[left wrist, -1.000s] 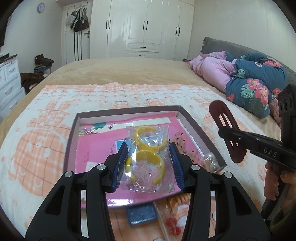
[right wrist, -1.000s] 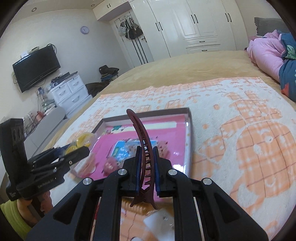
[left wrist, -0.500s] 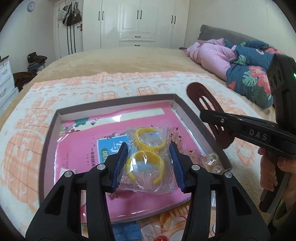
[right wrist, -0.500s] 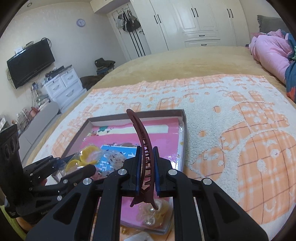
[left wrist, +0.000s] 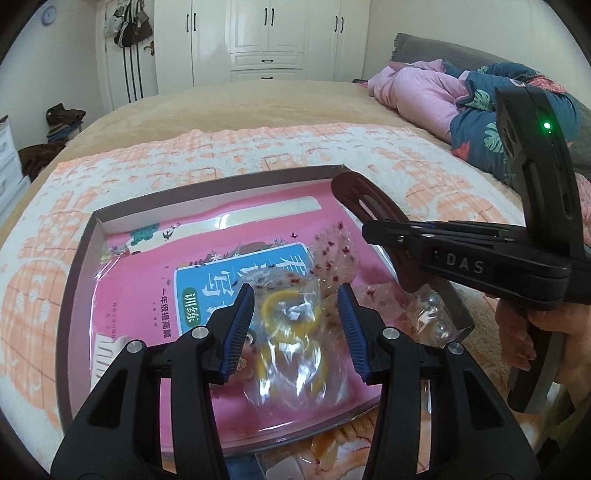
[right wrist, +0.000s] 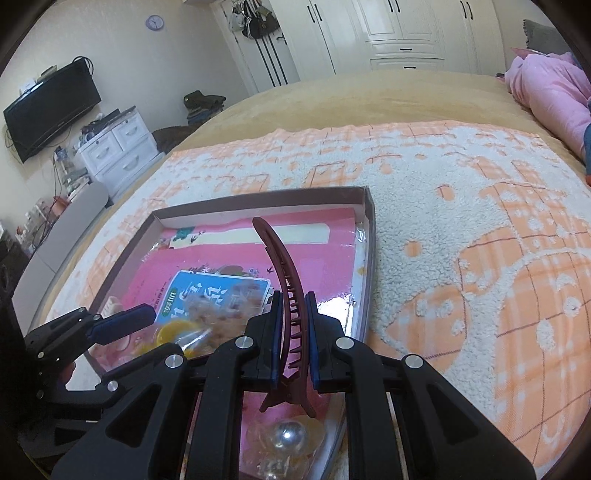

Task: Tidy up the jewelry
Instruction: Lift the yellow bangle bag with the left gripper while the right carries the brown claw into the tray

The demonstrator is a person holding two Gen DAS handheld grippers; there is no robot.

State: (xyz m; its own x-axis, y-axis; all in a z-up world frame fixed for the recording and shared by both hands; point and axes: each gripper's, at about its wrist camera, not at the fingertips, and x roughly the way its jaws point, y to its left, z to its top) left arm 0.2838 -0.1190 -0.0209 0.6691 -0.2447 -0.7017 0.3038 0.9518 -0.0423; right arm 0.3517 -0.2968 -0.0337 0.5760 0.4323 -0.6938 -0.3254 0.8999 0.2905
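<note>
Left wrist view is showing the left gripper (left wrist: 295,328) standing with jaws spread around a clear bag of yellow rings (left wrist: 291,332), which is lying blurred on the pink book (left wrist: 147,288) inside the shallow box (left wrist: 79,266) on the bed; whether the pads are touching the bag cannot be told. Right gripper (right wrist: 291,325) is pinching a dark red hair clip (right wrist: 284,273) upright over the box's right side, near silver beads (right wrist: 286,435)

bedroom | white wardrobe (left wrist: 266,37) on far wall | bags on door hooks (left wrist: 129,26) | round wall clock (right wrist: 156,23) | wall TV (right wrist: 51,110) above white drawer unit (right wrist: 118,147) | beige bedspread (left wrist: 236,110), orange-white plaid blanket (right wrist: 498,258) | pink and floral bedding heaped (left wrist: 443,96) | even daylight
</note>
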